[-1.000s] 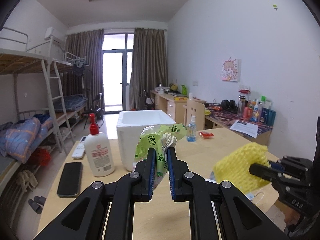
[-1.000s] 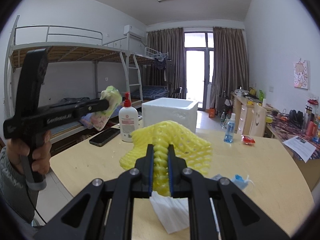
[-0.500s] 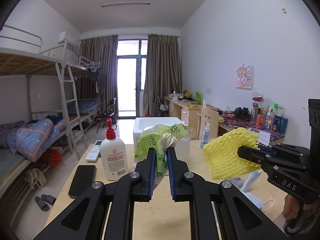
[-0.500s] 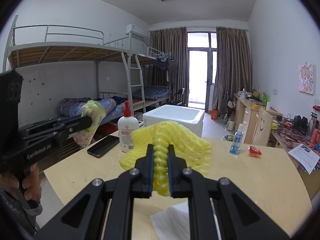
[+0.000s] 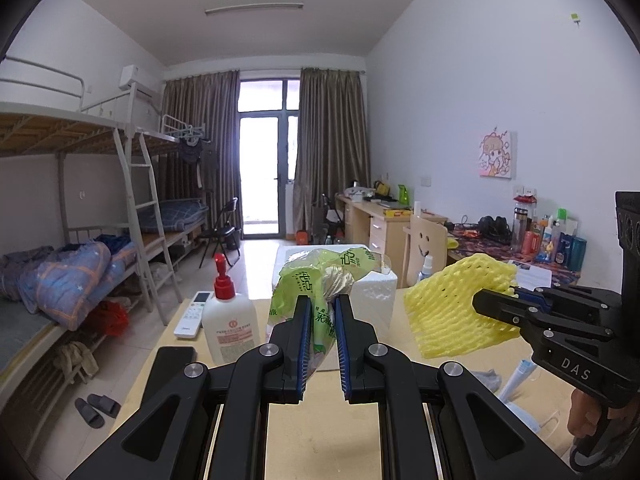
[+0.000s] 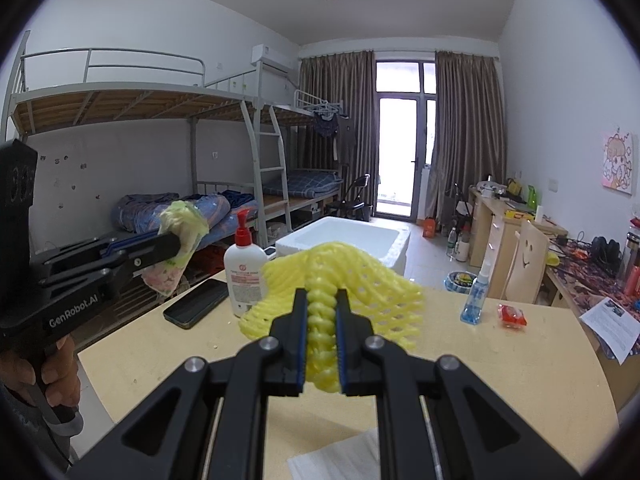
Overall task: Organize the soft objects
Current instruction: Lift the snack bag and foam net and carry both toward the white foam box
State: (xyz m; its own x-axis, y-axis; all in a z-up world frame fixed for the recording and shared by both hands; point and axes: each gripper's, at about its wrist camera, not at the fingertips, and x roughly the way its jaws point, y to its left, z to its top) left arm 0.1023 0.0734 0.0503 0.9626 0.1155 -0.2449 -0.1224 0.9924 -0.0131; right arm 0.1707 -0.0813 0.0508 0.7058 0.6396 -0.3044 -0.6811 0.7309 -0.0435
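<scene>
My left gripper (image 5: 322,308) is shut on a crumpled green plastic bag (image 5: 320,280) and holds it above the wooden table (image 5: 320,440). It also shows in the right wrist view (image 6: 176,244), with the bag (image 6: 176,248) hanging from it. My right gripper (image 6: 322,300) is shut on a yellow foam net (image 6: 336,280), held above the table. The net shows in the left wrist view (image 5: 448,312) at the right, level with the bag. A white foam box (image 6: 348,240) stands open at the table's far edge, beyond both grippers.
A white lotion pump bottle (image 5: 230,328), a black phone (image 5: 170,372) and a remote (image 5: 194,314) lie at the left. A small spray bottle (image 6: 478,292) and a red packet (image 6: 512,315) sit at the right. White paper (image 6: 340,456) lies near me. A face mask (image 5: 532,412) lies at the right.
Both grippers have risen higher above the table with their loads, and the yellow net has moved closer to the green bag and the foam box.
</scene>
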